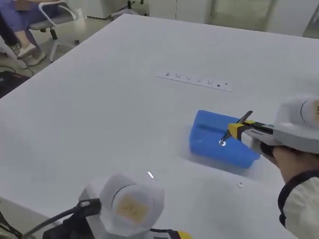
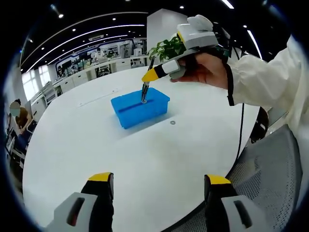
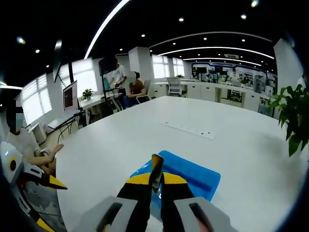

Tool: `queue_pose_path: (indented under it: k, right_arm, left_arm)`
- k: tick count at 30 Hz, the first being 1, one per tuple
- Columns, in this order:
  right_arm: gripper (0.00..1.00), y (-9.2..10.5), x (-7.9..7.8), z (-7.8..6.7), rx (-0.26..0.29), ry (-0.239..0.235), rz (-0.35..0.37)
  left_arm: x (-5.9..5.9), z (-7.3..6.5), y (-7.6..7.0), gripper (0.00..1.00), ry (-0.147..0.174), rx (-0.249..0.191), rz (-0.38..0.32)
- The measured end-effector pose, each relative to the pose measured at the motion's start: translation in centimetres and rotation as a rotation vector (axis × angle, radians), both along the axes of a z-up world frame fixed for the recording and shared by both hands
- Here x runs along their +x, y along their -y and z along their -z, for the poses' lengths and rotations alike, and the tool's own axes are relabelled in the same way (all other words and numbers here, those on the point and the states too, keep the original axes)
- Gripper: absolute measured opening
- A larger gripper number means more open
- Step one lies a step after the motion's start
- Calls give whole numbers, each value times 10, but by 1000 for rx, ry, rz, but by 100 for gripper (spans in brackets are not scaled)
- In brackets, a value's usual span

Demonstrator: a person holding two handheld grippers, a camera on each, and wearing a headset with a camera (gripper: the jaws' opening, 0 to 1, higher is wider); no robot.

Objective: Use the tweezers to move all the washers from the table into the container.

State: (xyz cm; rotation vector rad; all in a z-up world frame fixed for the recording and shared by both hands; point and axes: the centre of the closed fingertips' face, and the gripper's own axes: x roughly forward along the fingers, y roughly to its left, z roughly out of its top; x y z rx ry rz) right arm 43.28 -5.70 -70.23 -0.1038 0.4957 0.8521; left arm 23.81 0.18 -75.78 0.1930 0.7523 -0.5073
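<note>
While the white table (image 1: 99, 114) takes up most of the head view, the blue container (image 1: 214, 152) sits on it right of centre. It is rectangular and open-topped. A power strip (image 1: 194, 79) lies flat further back on the table, well apart from the container.

The right gripper (image 1: 239, 128) hangs over the container's right side, with a hand (image 1: 291, 159) round its grip. Its jaws are pinched narrow on the tweezers (image 1: 227, 136), which are clamped between the yellow tips. The tweezers slope down into the container, with their points close to its floor.

- **In the container:** one washer (image 1: 223, 144) sits right at the tweezer points. It can't be told whether it is pinched or lying on the floor.
- **On the table:** a second washer (image 1: 240, 184) lies flat on the bare surface, near the container's front right corner but apart from it. The left gripper view shows it between the container and the table edge.
- **Unidentified:** a small bright speck (image 1: 150, 174) lies on the table left of the container, too small to identify.

The left gripper (image 2: 159, 180) is low at the near edge of the table, well apart from the container. Its jaws are spread wide over bare tabletop.
</note>
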Motion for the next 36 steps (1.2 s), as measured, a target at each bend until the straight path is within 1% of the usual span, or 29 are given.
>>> queue_pose_path:
  k: [1, 3, 4, 5, 8, 9, 13, 21, 24, 27, 30, 34, 36]
  right_arm:
    - [2, 0, 1, 1, -1, 0, 0]
    - [2, 1, 3, 5, -20, 9, 10]
    - [2, 2, 4, 11, -48, 12, 7]
    - [2, 3, 5, 15, -63, 11, 8]
    - [2, 4, 4, 30, -90, -4, 10]
    - [2, 3, 4, 34, -95, -13, 9]
    - [2, 3, 4, 44, -115, -25, 8]
    - [3, 3, 5, 53, -118, -61, 11]
    - [3, 4, 6, 58, -132, -65, 9]
    - [3, 5, 5, 60, -135, -67, 10]
    - [3, 7, 11, 62, -128, -70, 12]
    - [3, 8, 15, 64, -123, -74, 12]
    - [4, 11, 16, 62, -123, -61, 16]
  left_arm:
    - [0, 0, 0, 78, -1, 1, 0]
    - [-1, 1, 0, 78, -2, -1, -1]
    - [-1, 1, 0, 78, -2, -2, -1]
    - [0, 1, 0, 78, -2, -1, -1]
    - [-1, 1, 0, 78, -2, 1, -1]
    - [-1, 1, 0, 78, -2, 1, -2]
    - [-1, 1, -2, 78, -4, 3, -4]
    - [-1, 1, -4, 78, -7, 4, -7]
    - [-1, 1, -3, 78, -7, 7, -4]
    - [0, 1, -3, 78, -7, 6, -4]
    - [0, 1, -5, 78, -6, 7, -8]
    - [0, 2, -4, 78, -8, 8, -5]
    - [0, 1, -4, 78, -6, 6, -6]
